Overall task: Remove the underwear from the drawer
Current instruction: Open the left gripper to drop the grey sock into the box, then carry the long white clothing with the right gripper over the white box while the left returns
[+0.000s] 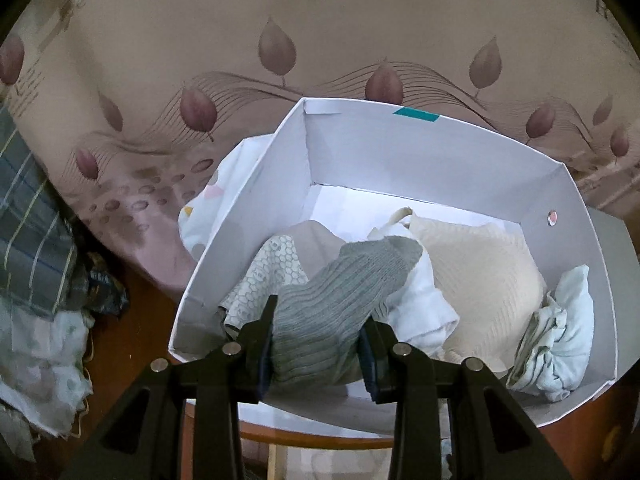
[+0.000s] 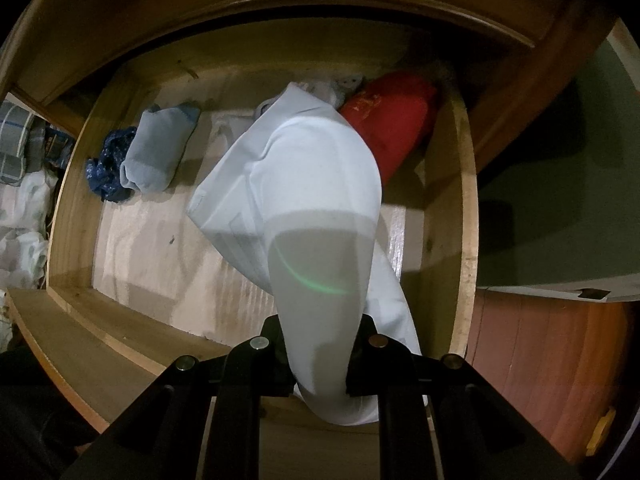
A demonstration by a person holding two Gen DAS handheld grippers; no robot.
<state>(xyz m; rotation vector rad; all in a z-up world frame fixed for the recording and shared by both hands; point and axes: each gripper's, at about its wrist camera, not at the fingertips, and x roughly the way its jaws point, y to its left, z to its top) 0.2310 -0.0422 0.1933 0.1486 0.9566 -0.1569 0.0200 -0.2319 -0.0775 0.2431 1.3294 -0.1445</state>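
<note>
1. In the left wrist view, at the far left, a heap of cloth lies on a brown wooden surface: a grey plaid fabric [image 1: 28, 216] above a pale, thin white fabric [image 1: 40, 364].
2. Behind everything stretches a beige leaf-print cloth [image 1: 280, 60] with mauve leaves and wavy lines.
3. A white cardboard box [image 1: 256, 184] stands open in the middle; a white patterned cloth [image 1: 204, 208] lies just outside its left wall.
4. The left hand-held gripper [image 1: 318, 344] is clamped on a grey ribbed garment [image 1: 340, 288], which hangs over the near part of the box, above the clothes inside.
5. Inside the box, from left to right: a white honeycomb-print piece [image 1: 272, 272], a white garment [image 1: 424, 304], a cream knitted piece [image 1: 480, 272] and a crumpled pale blue piece [image 1: 560, 320] against the right wall.
6. In the right wrist view, an open wooden drawer [image 2: 68, 200] fills the frame. At its left lie a dark blue patterned piece [image 2: 106, 172] and, touching it, a folded light blue sock [image 2: 156, 148].
7. The right hand-held gripper [image 2: 320, 360] is closed tight on a white piece of underwear [image 2: 312, 184], which hangs over the drawer's middle.
8. To the right, at the drawer's back corner, lies a red item [image 2: 396, 128].
</note>
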